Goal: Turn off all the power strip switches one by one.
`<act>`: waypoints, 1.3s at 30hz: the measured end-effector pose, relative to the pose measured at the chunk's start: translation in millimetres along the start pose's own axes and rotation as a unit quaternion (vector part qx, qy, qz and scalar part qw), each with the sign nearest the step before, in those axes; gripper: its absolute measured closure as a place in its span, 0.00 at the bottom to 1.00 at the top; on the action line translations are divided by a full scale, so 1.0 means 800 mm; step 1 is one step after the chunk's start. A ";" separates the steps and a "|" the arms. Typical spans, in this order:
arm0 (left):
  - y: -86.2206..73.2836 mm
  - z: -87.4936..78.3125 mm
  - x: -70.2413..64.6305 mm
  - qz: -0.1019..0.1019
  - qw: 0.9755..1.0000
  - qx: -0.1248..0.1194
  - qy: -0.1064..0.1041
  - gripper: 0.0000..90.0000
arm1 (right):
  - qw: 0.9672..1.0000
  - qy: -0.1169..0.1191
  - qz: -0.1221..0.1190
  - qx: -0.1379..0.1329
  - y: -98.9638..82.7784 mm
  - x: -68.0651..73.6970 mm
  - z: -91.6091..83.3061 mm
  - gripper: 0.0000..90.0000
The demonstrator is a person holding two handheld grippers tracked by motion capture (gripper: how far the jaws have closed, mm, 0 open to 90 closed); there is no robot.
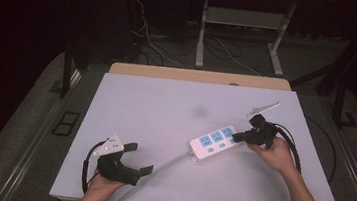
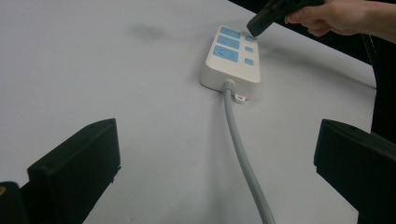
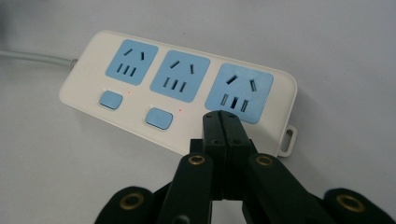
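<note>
White table (image 1: 165,109): unlabelled power strip (image 3: 177,88), right gripper (image 3: 222,119) jaws closed, left gripper (image 1: 132,158) jaws open.

Only power strip (image 1: 215,141) and cable (image 1: 159,171) obstruct table (image 1: 166,104).

White power strip (image 3: 187,135), blue sockets; grey cord (image 2: 243,158); black jaws.

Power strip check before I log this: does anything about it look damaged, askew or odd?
Nothing looks damaged. The power strip lies flat but diagonal on the table, its grey cable trailing toward the near edge. The right gripper, shut, points at its end switch spot.
</note>
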State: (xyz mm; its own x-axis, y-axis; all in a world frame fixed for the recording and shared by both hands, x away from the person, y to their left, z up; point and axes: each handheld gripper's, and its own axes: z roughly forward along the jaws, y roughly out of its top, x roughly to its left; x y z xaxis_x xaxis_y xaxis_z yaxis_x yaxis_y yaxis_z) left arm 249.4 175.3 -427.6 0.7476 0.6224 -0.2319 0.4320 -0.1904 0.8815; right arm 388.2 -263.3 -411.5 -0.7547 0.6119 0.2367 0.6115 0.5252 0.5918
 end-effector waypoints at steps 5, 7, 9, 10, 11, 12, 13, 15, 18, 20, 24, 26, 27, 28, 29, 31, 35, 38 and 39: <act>0.000 0.000 0.001 -0.001 1.000 0.000 0.000 0.00 | 1.000 0.005 0.002 -0.012 0.002 0.002 -0.009 1.00; 0.000 0.000 0.001 0.000 1.000 0.000 0.000 0.00 | 1.000 0.005 0.000 -0.016 0.003 0.002 -0.013 1.00; 0.000 0.000 0.000 0.000 1.000 0.000 0.000 0.00 | 1.000 0.006 0.003 -0.018 0.005 0.002 -0.017 1.00; 0.000 0.000 0.000 0.000 1.000 0.000 0.000 0.00 | 1.000 0.010 0.006 -0.021 0.005 0.002 -0.019 1.00; 0.000 0.000 0.000 0.000 1.000 0.000 0.000 0.00 | 1.000 0.011 0.006 -0.021 0.006 0.003 -0.021 1.00; 0.000 0.001 0.000 -0.001 1.000 0.000 0.000 0.00 | 1.000 0.011 0.004 -0.021 0.006 0.003 -0.022 1.00; 0.000 0.001 0.000 -0.001 1.000 0.001 -0.001 0.00 | 1.000 0.012 0.004 -0.021 0.007 0.005 -0.024 1.00; 0.000 0.001 0.000 -0.001 1.000 0.001 -0.001 0.00 | 1.000 0.014 0.002 -0.022 0.009 0.007 -0.027 1.00; 0.000 0.001 0.000 -0.001 1.000 0.001 -0.001 0.00 | 1.000 0.015 -0.005 -0.023 0.013 0.012 -0.032 1.00; 0.000 0.001 0.000 -0.001 1.000 0.000 -0.001 0.00 | 1.000 0.016 -0.007 -0.020 0.016 0.017 -0.035 1.00; 0.000 0.001 -0.001 0.000 1.000 0.000 -0.001 0.00 | 0.999 0.021 -0.018 -0.018 0.023 0.026 -0.039 1.00; 0.000 0.000 0.000 0.000 1.000 -0.001 -0.001 0.00 | 0.999 0.021 -0.020 -0.015 0.026 0.030 -0.040 1.00; 0.000 0.000 0.000 0.000 1.000 -0.001 -0.001 0.00 | 0.999 0.022 -0.022 -0.015 0.027 0.032 -0.041 1.00; 0.000 0.000 0.000 0.000 1.000 -0.001 -0.001 0.00 | 0.999 0.022 -0.023 -0.014 0.029 0.034 -0.041 1.00; 0.000 0.000 0.000 0.000 1.000 -0.001 -0.001 0.00 | 0.999 0.025 -0.028 -0.014 0.030 0.035 -0.041 1.00; 0.000 0.000 0.000 0.001 1.000 -0.002 -0.001 0.00 | 0.999 0.027 -0.031 -0.011 0.032 0.039 -0.041 1.00; 0.001 0.000 -0.001 0.003 1.000 -0.002 -0.001 0.00 | 0.999 0.031 -0.038 -0.008 0.035 0.046 -0.040 1.00; 0.001 0.000 -0.001 0.004 1.000 -0.003 -0.001 0.00 | 0.999 0.032 -0.043 -0.006 0.038 0.050 -0.038 1.00; 0.001 0.000 -0.001 0.003 1.000 -0.003 -0.001 0.00 | 0.998 0.032 -0.045 -0.004 0.038 0.051 -0.038 1.00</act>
State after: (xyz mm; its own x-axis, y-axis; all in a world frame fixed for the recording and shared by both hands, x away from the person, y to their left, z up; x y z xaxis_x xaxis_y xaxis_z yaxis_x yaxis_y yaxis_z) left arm 248.9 175.0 -426.7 0.7511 0.6202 -0.2263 0.4236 -0.1899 0.8857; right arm 368.7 -240.0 -360.4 -0.8201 0.5232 0.2318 0.5392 0.5708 0.6192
